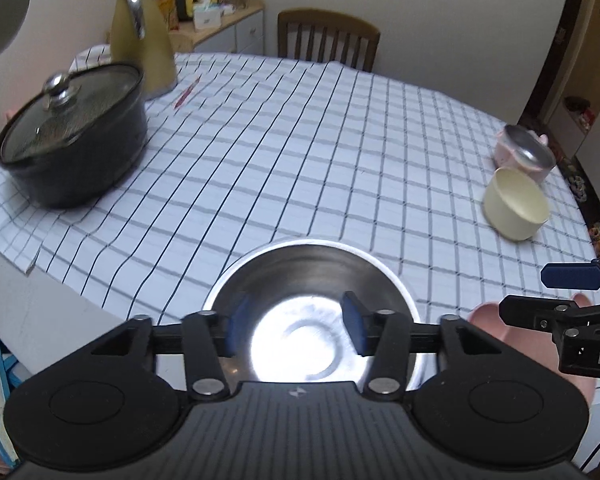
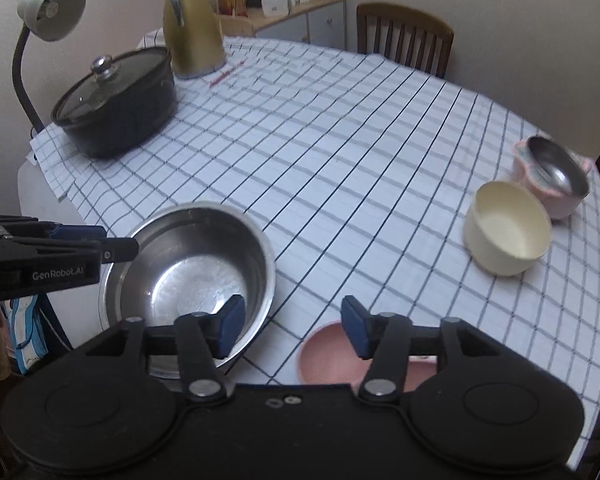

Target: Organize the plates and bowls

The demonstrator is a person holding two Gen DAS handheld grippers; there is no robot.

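Note:
A large steel bowl (image 1: 312,280) stands near the table's front edge, and my left gripper (image 1: 296,328) hovers over it, open, with nothing between its blue pads. In the right wrist view the same steel bowl (image 2: 188,264) lies to the left of a pink dish (image 2: 332,356). My right gripper (image 2: 293,328) is open above the gap between them and holds nothing. Far right, a cream bowl (image 2: 508,228) sits beside a pink bowl (image 2: 556,204) with a small steel bowl (image 2: 556,168) nested in it.
A black pot with a glass lid (image 2: 116,104) and a gold kettle (image 2: 192,28) stand at the back left on the checked tablecloth (image 2: 340,140). A desk lamp (image 2: 52,8) leans over the left edge. A wooden chair (image 2: 404,36) is behind the table.

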